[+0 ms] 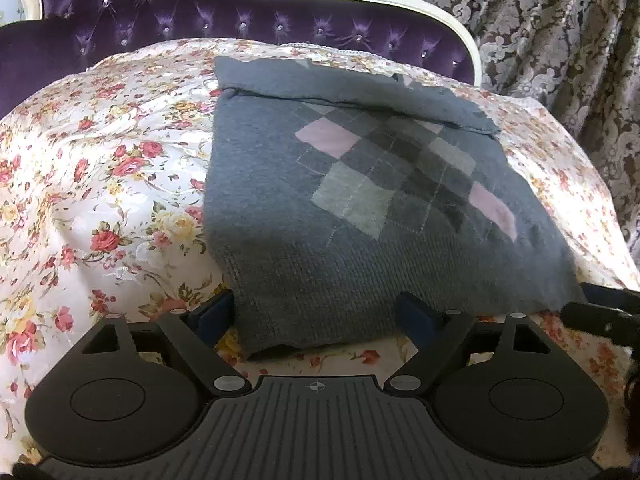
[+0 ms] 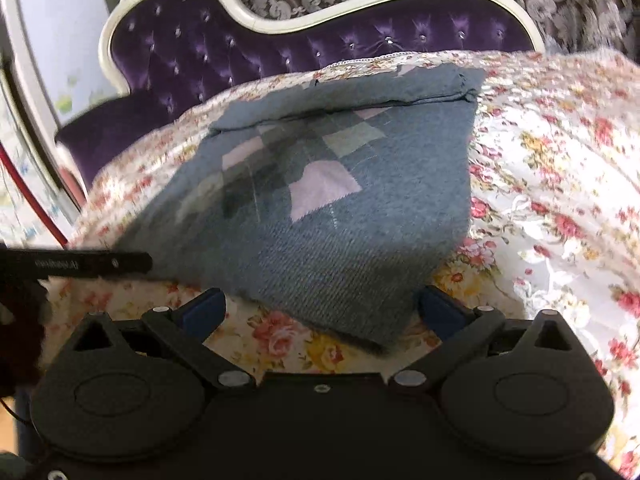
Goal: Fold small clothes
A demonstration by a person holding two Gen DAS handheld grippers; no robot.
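Grey knitted wool with a diamond pattern in pink and pale grey, the sweater (image 1: 360, 184) lies flat on the flowered bedspread (image 1: 100, 184), its far end already turned over into a band that runs left to right. A purple tufted headboard (image 1: 200, 20) stands beyond it.

What the coming move turns on is the near hem. It lies straight ahead of both tools, running left to right, with one near corner at each. The left gripper (image 1: 316, 314) has the near left corner between its blue fingers (image 1: 214, 310), which stand wide; the cloth passes between them, but no pad presses on it. The right gripper (image 2: 320, 310) frames the near right corner (image 2: 376, 336) the same way, fingers wide and not closed on the knit. Each hand is nearest its own corner, so neither need cross over.

My judgement is that both must close on the hem and carry it away toward the far band, keeping level with each other so the fold stays square.

No containers are in view.
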